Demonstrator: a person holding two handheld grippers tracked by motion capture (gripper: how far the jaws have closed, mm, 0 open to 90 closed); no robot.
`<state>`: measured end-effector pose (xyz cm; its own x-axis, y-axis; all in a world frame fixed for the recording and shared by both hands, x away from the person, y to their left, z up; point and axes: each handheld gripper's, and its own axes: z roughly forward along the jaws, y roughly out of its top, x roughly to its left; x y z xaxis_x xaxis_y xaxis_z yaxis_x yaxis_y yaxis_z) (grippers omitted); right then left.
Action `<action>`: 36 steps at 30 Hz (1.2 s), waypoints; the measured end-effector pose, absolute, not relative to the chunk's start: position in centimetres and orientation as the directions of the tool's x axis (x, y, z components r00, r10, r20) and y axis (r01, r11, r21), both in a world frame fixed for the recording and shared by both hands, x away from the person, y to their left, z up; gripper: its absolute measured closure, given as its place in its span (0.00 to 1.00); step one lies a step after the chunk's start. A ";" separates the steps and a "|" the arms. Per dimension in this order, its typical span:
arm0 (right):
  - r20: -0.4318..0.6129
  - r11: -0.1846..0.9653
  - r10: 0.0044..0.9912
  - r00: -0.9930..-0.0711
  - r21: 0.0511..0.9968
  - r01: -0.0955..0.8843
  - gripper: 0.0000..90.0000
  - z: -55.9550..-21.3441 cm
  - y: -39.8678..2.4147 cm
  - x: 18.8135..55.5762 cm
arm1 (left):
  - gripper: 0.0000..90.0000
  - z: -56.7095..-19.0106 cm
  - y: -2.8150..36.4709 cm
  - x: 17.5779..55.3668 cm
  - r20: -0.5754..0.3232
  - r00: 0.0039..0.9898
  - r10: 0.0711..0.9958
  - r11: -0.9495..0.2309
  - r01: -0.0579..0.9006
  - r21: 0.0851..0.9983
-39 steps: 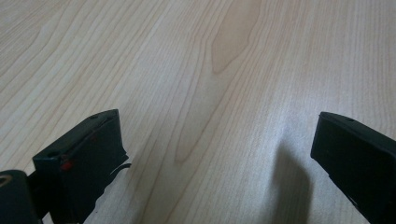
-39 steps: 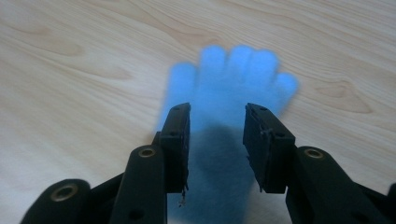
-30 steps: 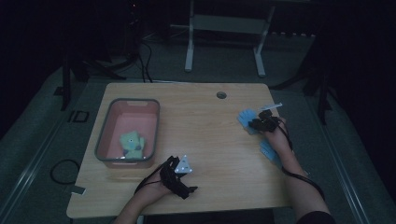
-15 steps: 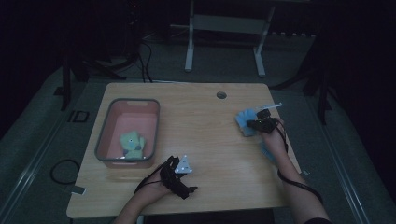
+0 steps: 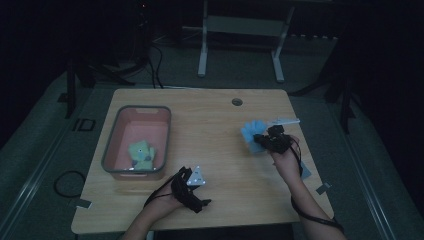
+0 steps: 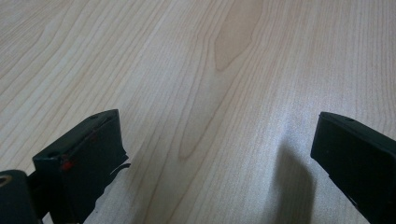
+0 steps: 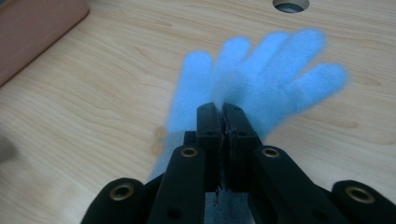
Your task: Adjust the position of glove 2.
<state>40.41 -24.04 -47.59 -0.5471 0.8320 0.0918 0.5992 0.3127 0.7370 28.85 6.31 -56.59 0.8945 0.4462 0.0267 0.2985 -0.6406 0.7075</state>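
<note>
A light blue glove [image 7: 261, 70] hangs a little above the wooden table [image 5: 215, 125], its fingers spread away from the jaws. My right gripper [image 7: 223, 109] is shut on the glove's cuff, the jaws pressed together on the fabric. In the high view the glove [image 5: 250, 132] is right of the table's middle, in front of the right gripper [image 5: 267, 141]. My left gripper [image 5: 190, 175] rests near the front edge. Its jaws stand wide open [image 6: 219, 140] over bare wood with nothing between them.
A pink bin [image 5: 112, 150] at the table's left holds a green soft item [image 5: 142, 152]. A round cable hole [image 5: 237, 102] sits near the far edge. Another pale blue piece [image 5: 305, 172] lies beside the right forearm. A white frame [image 5: 240, 30] stands beyond the table.
The right gripper has moved left toward the table's middle, carrying the blue glove off the surface. The left hand has stayed where it was.
</note>
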 end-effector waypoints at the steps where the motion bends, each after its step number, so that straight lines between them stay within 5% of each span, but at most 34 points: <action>1: 0.089 0.322 0.828 -0.554 0.734 0.598 0.96 -47.6 -23.8 40.1 | 0.03 -56.6 6.3 28.9 0.027 0.894 0.447 -0.640 0.299 0.708; 12: 0.127 0.307 0.816 -0.565 0.732 0.608 0.96 -47.8 -20.6 36.2 | 0.03 -56.6 6.3 28.9 0.034 0.897 0.441 -0.648 0.292 0.704; 28: 0.170 0.296 0.831 -0.530 0.672 0.679 0.96 -53.9 -17.3 35.0 | 0.03 -56.6 6.4 28.8 0.036 0.897 0.441 -0.646 0.289 0.706; 36: 0.175 0.280 0.843 -0.508 0.665 0.692 0.86 -55.1 -17.7 35.1 | 0.03 -56.6 6.4 28.8 0.031 0.899 0.436 -0.644 0.288 0.709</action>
